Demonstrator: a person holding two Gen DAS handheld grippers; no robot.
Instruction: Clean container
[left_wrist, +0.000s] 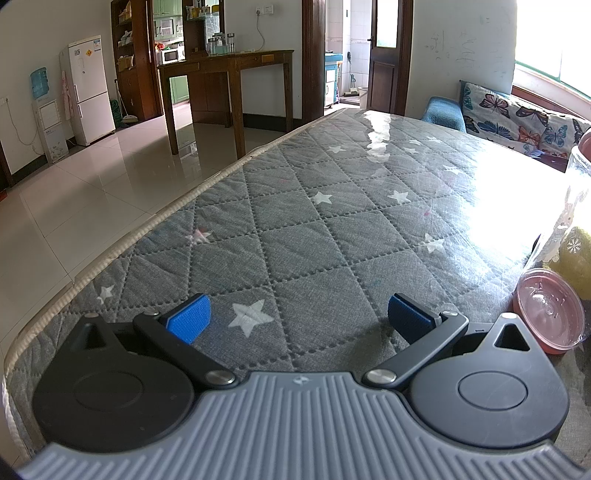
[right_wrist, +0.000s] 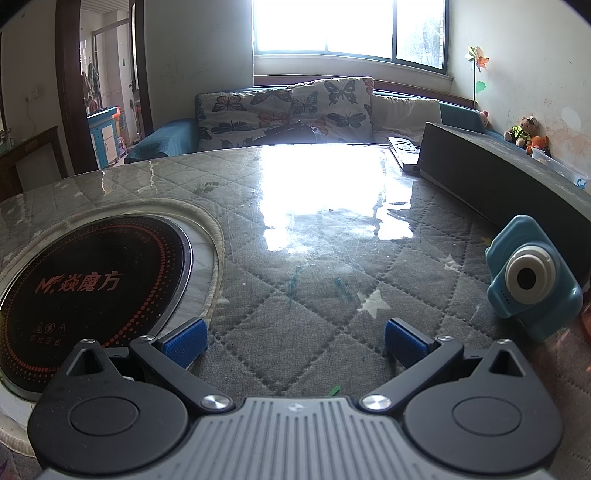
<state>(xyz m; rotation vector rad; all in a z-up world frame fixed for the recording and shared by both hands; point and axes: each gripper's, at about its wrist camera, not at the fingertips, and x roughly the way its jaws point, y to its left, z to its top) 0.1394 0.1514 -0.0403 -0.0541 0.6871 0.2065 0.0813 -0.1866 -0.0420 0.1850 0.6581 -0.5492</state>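
One clear pink container (left_wrist: 549, 314), round, glossy, on table edge.

Table (left_wrist: 332, 221): quilted grey cloth w/ stitched diamonds under glossy clear sheet, scratched. Pink lid (left_wrist: 548, 314) at its right edge: translucent shiny plastic. Cooktop (right_wrist: 92, 288): smooth black glass. Toy camera (right_wrist: 532, 284): matt blue plastic.

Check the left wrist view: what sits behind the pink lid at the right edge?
Behind the pink lid stands a clear container with something yellow inside. The frame edge cuts off the rest.
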